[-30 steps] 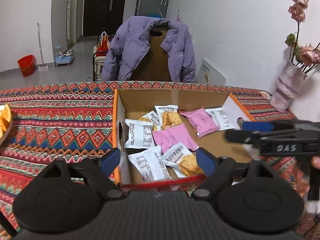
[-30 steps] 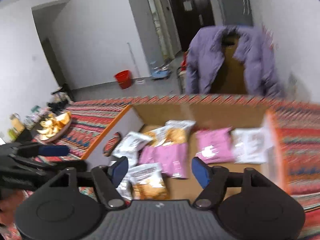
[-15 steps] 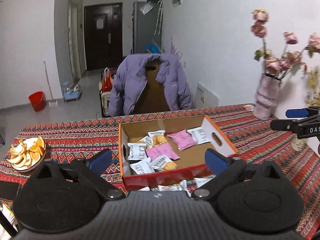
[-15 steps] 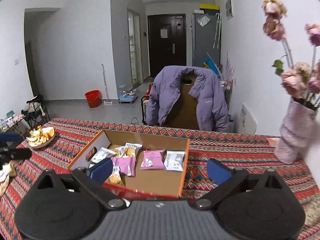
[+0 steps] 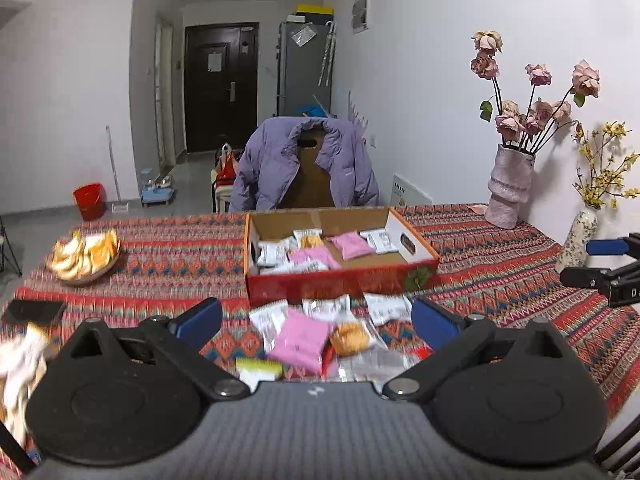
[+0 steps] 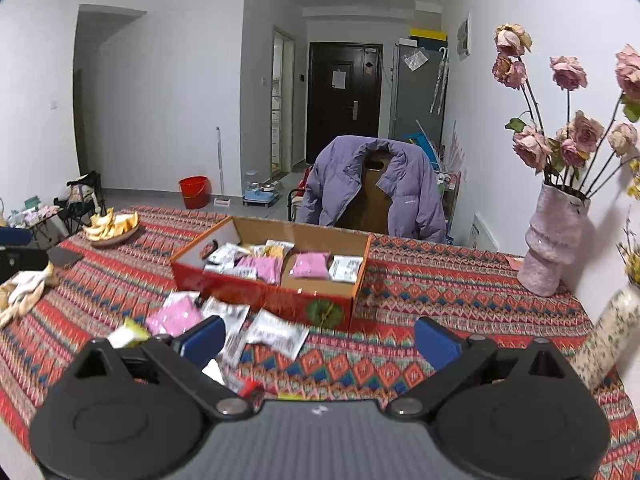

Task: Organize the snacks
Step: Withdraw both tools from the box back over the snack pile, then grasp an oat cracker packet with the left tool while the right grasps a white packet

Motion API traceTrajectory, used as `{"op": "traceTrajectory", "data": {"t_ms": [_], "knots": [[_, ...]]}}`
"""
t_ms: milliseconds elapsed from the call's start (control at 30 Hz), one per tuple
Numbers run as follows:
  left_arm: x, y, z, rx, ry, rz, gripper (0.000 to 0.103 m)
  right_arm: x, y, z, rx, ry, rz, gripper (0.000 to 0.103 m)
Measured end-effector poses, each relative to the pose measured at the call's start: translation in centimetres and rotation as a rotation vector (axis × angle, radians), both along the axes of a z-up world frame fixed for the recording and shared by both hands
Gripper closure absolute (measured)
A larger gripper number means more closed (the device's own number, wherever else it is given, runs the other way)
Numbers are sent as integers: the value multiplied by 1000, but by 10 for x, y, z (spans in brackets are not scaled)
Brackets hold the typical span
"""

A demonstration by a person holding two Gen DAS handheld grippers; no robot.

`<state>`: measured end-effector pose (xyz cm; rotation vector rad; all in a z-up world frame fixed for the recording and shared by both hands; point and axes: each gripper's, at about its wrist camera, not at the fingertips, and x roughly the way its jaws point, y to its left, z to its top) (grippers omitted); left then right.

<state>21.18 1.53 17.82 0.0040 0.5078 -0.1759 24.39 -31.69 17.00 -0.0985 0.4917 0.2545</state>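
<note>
- Cardboard box [image 5: 340, 280]: red outer wall, open top, sits near the middle of the tabletop [image 5: 168, 256] on a patterned red cloth; holds white, pink and orange-printed snack packets [image 5: 316, 250].
- Loose snack packets [image 5: 316, 330]: a small heap on the cloth just in front of the box's near wall; white ones, one pink packet [image 5: 300, 340], one showing a round golden biscuit [image 5: 352, 338], one yellow-green [image 5: 258, 368] nearest the camera.
- Left gripper [image 5: 316, 322]: jaws spread wide, holding nothing, raised above the loose heap, which shows between the blue pads.
- Right gripper [image 6: 318, 340]: jaws spread wide, empty; its left pad [image 6: 202, 338] overlaps the heap in view, contact cannot be told. In the left wrist view it appears at the far right edge [image 5: 608, 268].
- Plate of orange slices [image 5: 84, 256]: far left of the tabletop, well apart from the box.
- Pink vase of dried roses [image 5: 510, 184]: far right corner by the wall; a smaller speckled vase [image 5: 576, 238] near it.
- Chair with purple jacket [image 5: 304, 164]: behind the tabletop.
</note>
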Motion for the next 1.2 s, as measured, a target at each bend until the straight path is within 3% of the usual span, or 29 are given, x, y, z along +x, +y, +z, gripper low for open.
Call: {"op": "traceTrajectory", "data": {"t_ms": [200,567,900,1200], "knots": [[-48,9,-30,-27,2,21,0,-54,-3,-31,16,-21,5,2],[-80,15,-76,-34,71,23,0,-85,3,-76,19,29,23,2],[-55,23,-95,-43,127,41,0,-70,13,-91,28,64,48,2],[-2,26,-106,-29,180,28,0,-12,25,-101,46,123,73,2]]}}
